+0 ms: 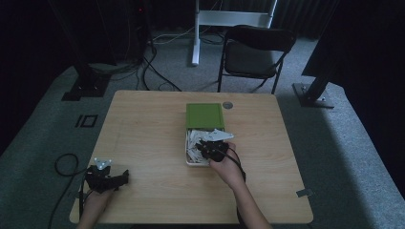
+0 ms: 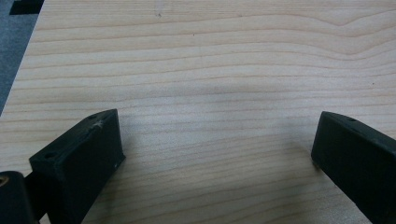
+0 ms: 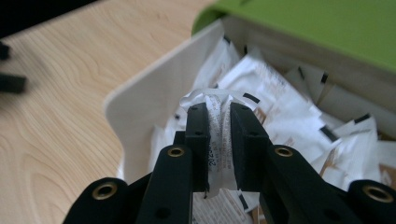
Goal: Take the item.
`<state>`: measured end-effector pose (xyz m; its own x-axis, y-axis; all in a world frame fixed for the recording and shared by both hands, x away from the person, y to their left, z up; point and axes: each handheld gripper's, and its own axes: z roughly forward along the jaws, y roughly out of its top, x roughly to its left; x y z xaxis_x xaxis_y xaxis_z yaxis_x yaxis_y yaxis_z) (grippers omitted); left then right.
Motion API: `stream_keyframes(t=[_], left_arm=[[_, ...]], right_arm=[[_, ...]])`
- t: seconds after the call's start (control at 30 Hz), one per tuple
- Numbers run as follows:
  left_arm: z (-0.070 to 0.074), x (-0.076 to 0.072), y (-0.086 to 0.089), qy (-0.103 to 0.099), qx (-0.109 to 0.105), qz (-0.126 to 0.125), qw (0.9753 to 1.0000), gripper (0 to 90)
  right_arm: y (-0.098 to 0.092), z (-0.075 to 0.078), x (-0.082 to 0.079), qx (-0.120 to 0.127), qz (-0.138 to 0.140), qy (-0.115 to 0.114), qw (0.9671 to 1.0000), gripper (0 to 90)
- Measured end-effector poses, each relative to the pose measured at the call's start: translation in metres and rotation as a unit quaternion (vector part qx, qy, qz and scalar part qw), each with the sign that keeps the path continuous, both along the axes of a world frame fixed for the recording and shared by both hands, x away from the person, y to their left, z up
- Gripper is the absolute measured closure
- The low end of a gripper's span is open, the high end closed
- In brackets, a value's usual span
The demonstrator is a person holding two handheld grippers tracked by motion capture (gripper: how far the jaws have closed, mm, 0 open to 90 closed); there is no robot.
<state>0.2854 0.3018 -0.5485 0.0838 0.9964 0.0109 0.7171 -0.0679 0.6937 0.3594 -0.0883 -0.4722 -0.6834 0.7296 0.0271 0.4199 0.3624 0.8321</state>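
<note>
A: Start at the right gripper [image 3: 219,116]. What are its jaws doing?

B: They are clamped on a small white paper sachet with dark print [image 3: 218,140], pinched on edge between the two black jaws so that its crumpled top stands above the tips. From the high view the right gripper [image 1: 206,147] sits over the near end of the box.

A: Which box?

B: A white rectangular open container [image 3: 140,107] full of similar white sachets [image 3: 280,93], with a green flat lid [image 1: 205,115] slid back over its far half. It stands near the middle of the pale wooden table [image 1: 143,129].

A: And the other hand?

B: The left gripper [image 1: 114,180] rests at the near left corner of the table, well apart from the box, jaws spread wide over bare wood, holding nothing.

A: What might go wrong?

B: As I judge it, the grip is narrow and the paper is already bunched, so a quick lift could let the sachet slide out or tear. A neighbouring sachet may also snag and be dragged out, and the light box could shift, since nothing steadies it.
</note>
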Motion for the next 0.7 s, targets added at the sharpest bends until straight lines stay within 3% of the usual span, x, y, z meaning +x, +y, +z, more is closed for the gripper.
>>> stream_keyframes(t=[0.27, 0.7], left_arm=[[0.000, 0.000, 0.000, 0.000, -0.001, 0.000, 1.0000, 2.7], [0.000, 0.000, 0.000, 0.000, 0.000, 0.000, 1.0000, 2.7]], right_arm=[[-0.008, 0.024, -0.002, 0.031, 0.005, -0.017, 0.9994, 78.7], [-0.035, 0.054, 0.000, 0.037, -0.018, -0.050, 0.9979, 78.7]])
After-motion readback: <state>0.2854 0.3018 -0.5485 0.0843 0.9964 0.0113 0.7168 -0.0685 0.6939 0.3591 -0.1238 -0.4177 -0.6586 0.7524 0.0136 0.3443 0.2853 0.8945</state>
